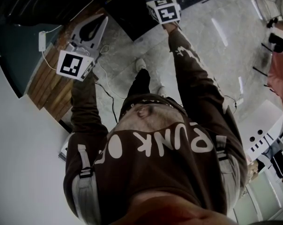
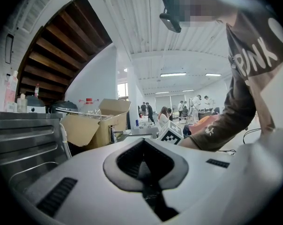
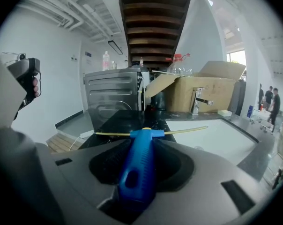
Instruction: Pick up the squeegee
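We hold two grippers. The right gripper (image 3: 144,142) has its two jaws closed on the one squeegee (image 3: 137,165). The blue handle lies lengthwise between the jaws, gripped on both sides, and its single thin yellow blade (image 3: 190,131) runs crosswise just beyond the jaw tips. Behind the blade we see a black counter (image 3: 118,121) on the left and a white sink (image 3: 216,142) on the right. Whether the blade touches either we cannot tell. The left gripper (image 2: 144,142) has its jaws drawn together at the tips, with nothing in the hollow between them.

In the head view we count two marker cubes, one on each gripper. The left cube (image 1: 75,64) hangs over a wooden step (image 1: 48,86). The right cube (image 1: 164,9) sits farther out, at the end of a brown sleeve (image 1: 193,74).

Beyond the counter stand one steel machine (image 3: 111,95) and one open box (image 3: 209,93), with one tap (image 3: 197,100) at the sink's far edge. Above them we make out two bottles, a white one (image 3: 106,60) and a red-capped one (image 3: 179,60). One dark stair (image 3: 153,18) climbs overhead. Two people (image 3: 268,100) stand far off at the right.
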`<action>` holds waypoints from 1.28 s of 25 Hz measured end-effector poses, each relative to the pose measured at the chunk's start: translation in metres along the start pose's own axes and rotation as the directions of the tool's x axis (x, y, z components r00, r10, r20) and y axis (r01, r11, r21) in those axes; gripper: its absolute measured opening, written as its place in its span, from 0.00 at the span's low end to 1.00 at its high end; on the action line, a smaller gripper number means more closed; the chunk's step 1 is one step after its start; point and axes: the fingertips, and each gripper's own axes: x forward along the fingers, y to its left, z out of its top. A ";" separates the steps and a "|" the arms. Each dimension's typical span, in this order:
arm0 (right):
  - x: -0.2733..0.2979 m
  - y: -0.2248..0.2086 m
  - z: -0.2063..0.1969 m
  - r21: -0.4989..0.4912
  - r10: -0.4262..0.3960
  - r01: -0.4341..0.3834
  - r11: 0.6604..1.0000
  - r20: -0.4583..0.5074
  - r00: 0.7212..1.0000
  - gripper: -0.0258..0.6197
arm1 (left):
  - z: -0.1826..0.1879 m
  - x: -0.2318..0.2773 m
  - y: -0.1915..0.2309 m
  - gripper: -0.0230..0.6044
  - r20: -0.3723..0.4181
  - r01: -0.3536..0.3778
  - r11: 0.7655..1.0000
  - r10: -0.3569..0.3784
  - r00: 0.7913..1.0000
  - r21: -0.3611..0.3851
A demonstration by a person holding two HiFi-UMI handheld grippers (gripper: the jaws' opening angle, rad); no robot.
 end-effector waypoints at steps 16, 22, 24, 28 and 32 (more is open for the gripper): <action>-0.062 0.004 0.022 -0.028 -0.021 0.023 0.999 0.092 0.996 0.28 | 0.030 -0.012 -0.036 0.04 0.040 -0.005 0.999 0.003 0.999 0.045; -0.100 0.007 0.033 -0.041 -0.025 0.031 0.999 0.145 0.989 0.28 | 0.045 -0.017 -0.056 0.04 0.054 -0.017 0.998 0.014 0.998 0.060; -0.116 0.009 0.036 -0.045 -0.025 0.033 0.998 0.160 0.987 0.28 | 0.050 -0.020 -0.064 0.04 0.056 -0.021 0.998 0.017 0.998 0.067; -0.150 0.022 0.041 -0.054 -0.018 0.030 0.998 0.205 0.979 0.28 | 0.057 -0.033 -0.081 0.04 0.063 -0.034 0.997 0.029 0.998 0.076; -0.190 0.035 0.048 -0.068 -0.013 0.032 0.997 0.256 0.967 0.28 | 0.068 -0.048 -0.100 0.04 0.079 -0.050 0.995 0.043 0.996 0.086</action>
